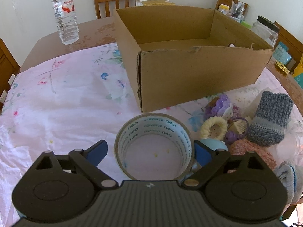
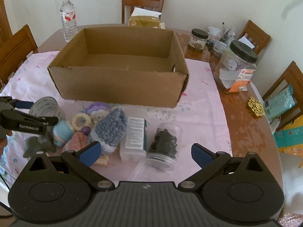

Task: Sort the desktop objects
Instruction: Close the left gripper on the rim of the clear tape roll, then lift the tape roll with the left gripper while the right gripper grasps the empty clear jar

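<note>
While the left gripper (image 1: 150, 150) straddles the tape (image 1: 154, 147) at lower centre, fingers spread, apparently unclamped, the box (image 1: 189, 60) waits above; next, squeeze and lift. Right gripper (image 2: 144, 154) hangs spread, empty.

Left gripper (image 1: 150, 151): black ribbed housing, two round black side discs, black linkage arms with silver and one brass-toned pivot pin, blue fingertips (image 1: 98, 151). Right gripper (image 2: 144, 154): same black build, silver pins, blue fingertips (image 2: 90, 154). White "GenRobot.AI" lettering shows on the left gripper's side in the right wrist view.
</note>
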`<state>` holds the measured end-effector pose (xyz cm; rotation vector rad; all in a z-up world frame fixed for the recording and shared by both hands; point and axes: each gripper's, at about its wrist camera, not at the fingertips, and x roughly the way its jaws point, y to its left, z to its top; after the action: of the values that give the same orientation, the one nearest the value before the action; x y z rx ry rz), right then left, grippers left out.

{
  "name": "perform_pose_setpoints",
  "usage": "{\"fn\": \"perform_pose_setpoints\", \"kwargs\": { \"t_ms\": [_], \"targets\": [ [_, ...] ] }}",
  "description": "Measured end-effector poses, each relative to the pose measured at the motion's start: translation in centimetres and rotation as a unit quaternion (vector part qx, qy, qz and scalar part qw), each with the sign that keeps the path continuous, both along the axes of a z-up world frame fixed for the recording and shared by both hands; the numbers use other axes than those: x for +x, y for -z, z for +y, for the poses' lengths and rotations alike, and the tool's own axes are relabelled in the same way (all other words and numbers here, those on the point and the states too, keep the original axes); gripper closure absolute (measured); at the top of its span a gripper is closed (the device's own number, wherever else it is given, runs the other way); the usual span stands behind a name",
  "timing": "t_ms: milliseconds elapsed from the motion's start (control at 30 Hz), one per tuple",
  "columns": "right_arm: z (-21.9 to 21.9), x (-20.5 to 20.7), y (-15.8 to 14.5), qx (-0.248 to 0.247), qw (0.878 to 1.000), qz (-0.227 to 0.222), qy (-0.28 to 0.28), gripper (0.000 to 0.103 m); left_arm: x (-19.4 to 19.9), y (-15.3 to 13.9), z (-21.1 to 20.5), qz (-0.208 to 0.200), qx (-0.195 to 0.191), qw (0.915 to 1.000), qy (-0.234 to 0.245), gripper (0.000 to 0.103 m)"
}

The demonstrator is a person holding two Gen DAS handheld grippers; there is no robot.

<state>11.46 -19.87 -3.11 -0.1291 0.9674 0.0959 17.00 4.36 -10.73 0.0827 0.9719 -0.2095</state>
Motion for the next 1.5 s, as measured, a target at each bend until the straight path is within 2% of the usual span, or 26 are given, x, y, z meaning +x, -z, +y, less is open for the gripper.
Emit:
{"fn": "perform_pose_setpoints", "kwargs": {
  "t_ms": [100, 200, 533, 767, 1067, 1300, 1400, 1500],
  "targets": [
    [-0.8, -0.4, 0.5, -0.008, 1.0, 0.008, 0.001, 0.0, 0.2, 0.1, 0.0, 0.001, -0.006, 1.0, -0.001, 0.01],
    [-1.5, -0.9, 0.9, -0.015, 1.0, 0.018, -0.003, 0.0, 0.3, 0.2, 0.1, 0.002, -0.02, 0.9998, 0.003, 0.018],
    [-2.7, -1.5, 1.6, -0.008, 0.999, 0.033, -0.012, 0.0, -0.1, -0.1, -0.5, -0.004, 0.0, 1.0, -0.005, 0.019],
    [-4.3, -1.3, 3.1, 0.042, 0.996, 0.065, 0.042, 0.0, -0.4, -0.4, -0.5, -0.003, 0.001, 1.0, -0.005, 0.019],
    [-5.7, -0.2, 6.1, 0.131, 0.976, 0.131, 0.118, 0.0, -0.2, -0.6, -0.1, 0.002, -0.004, 1.0, 0.008, 0.019],
    [-4.5, 1.2, 7.5, 0.118, 0.971, 0.134, 0.156, 0.0, 0.0, -0.8, 0.5, 0.001, -0.002, 0.9998, 0.018, 0.018],
    [-4.2, 1.6, 7.4, 0.108, 0.972, 0.13, 0.164, 0.008, 0.1, -0.9, 0.7, 0.0, -0.003, 0.9997, 0.023, 0.019],
    [-4.1, 1.7, 7.3, 0.095, 0.973, 0.13, 0.164, 0.009, 0.1, -1.1, 0.8, -0.003, -0.001, 0.9996, 0.029, 0.019]
  ]
}}
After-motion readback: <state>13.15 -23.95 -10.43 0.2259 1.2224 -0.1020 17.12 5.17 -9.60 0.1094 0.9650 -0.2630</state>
